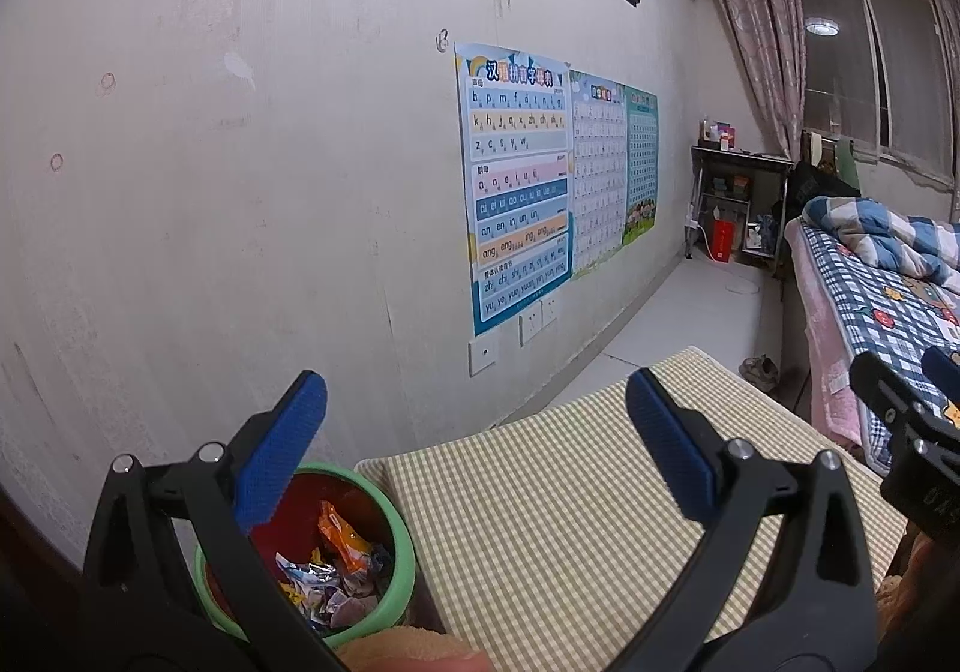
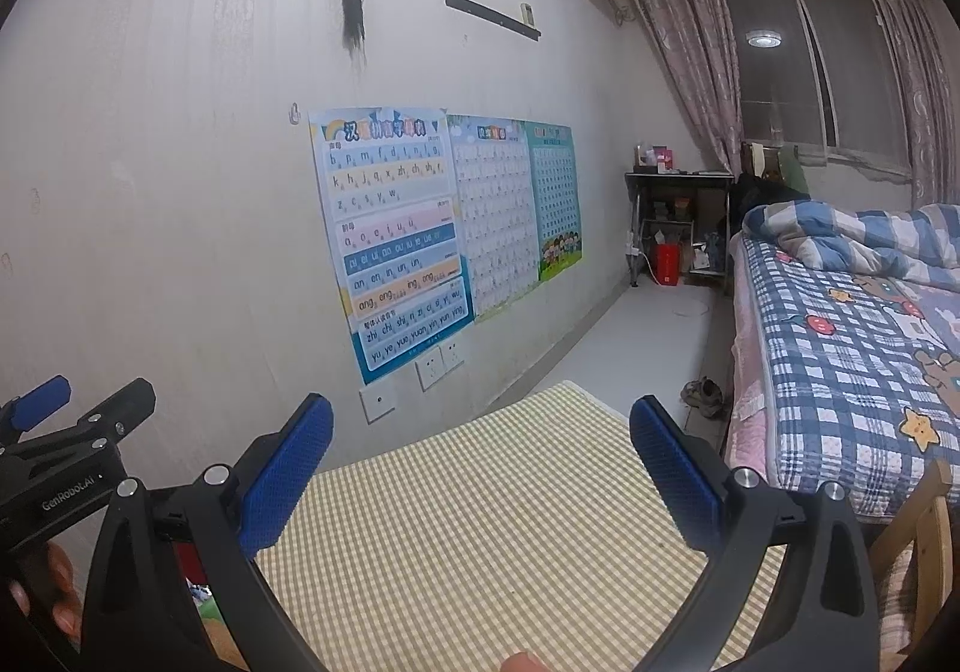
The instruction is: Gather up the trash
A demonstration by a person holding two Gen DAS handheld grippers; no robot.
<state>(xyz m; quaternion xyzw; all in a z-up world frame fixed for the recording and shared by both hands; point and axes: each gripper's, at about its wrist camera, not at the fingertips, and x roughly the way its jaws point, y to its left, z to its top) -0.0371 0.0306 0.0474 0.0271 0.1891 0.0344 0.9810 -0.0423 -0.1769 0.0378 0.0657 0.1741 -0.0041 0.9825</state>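
Checked table (image 1: 540,522) bare; bin (image 1: 396,540) holds wrappers (image 1: 336,570) (jaws spread).

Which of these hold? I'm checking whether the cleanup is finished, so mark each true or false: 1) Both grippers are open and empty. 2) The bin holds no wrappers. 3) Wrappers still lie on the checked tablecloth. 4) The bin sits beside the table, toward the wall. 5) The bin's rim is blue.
1) True: the left gripper and the right gripper both stand wide open with nothing between the fingers.
2) False: the bin holds crumpled wrappers, one of them orange.
3) False: the visible part of the checked tablecloth shows no wrappers.
4) True.
5) False: the rim is green and the inside is red.
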